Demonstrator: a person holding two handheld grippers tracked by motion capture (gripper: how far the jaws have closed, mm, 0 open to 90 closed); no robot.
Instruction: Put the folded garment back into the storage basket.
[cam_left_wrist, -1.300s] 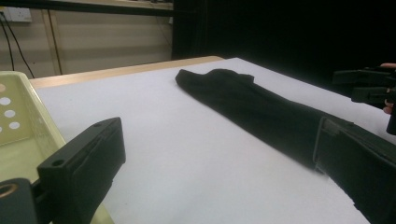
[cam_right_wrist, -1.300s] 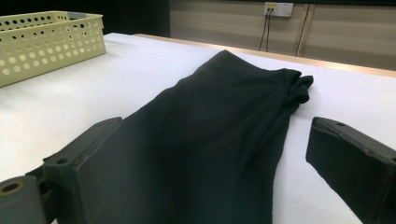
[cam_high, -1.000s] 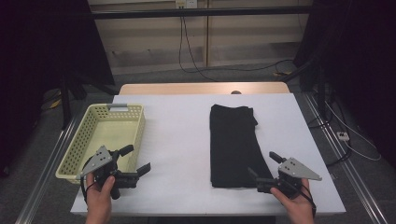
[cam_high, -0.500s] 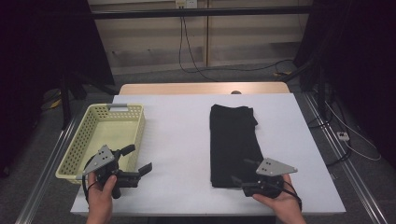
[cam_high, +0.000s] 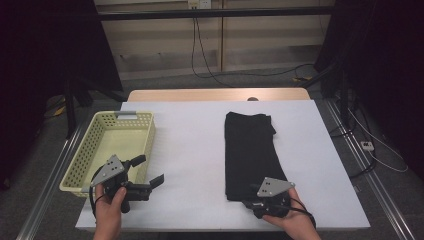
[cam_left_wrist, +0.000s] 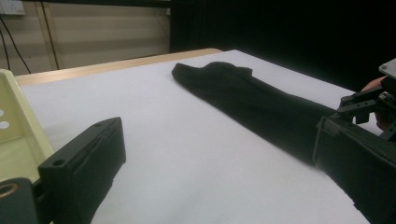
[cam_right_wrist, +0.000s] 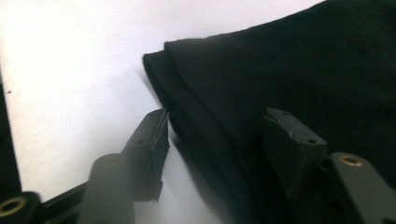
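Observation:
A long folded black cloth (cam_high: 250, 150) lies on the white table (cam_high: 190, 130), right of centre, stretching away from me. My right gripper (cam_high: 250, 202) sits low at the cloth's near end. In the right gripper view its jaws (cam_right_wrist: 219, 126) have just been closing and straddle the folded edge of the cloth (cam_right_wrist: 303, 60): one jaw on the bare table beside the edge, the other over the fabric, with a gap still showing. My left gripper (cam_high: 149, 170) hovers open and empty by the yellow basket's (cam_high: 90, 150) front right corner, looking across at the cloth (cam_left_wrist: 252, 102).
The yellow basket (cam_left_wrist: 14, 121) has nothing in it and stands at the table's left side. A wooden strip (cam_high: 215, 95) runs along the far edge. Cables trail on the floor behind, and metal rails flank both sides of the table.
My right gripper has slid left and slightly down onto the cloth's near end, and its jaws have narrowed around the folded edge. The left gripper has stayed put.

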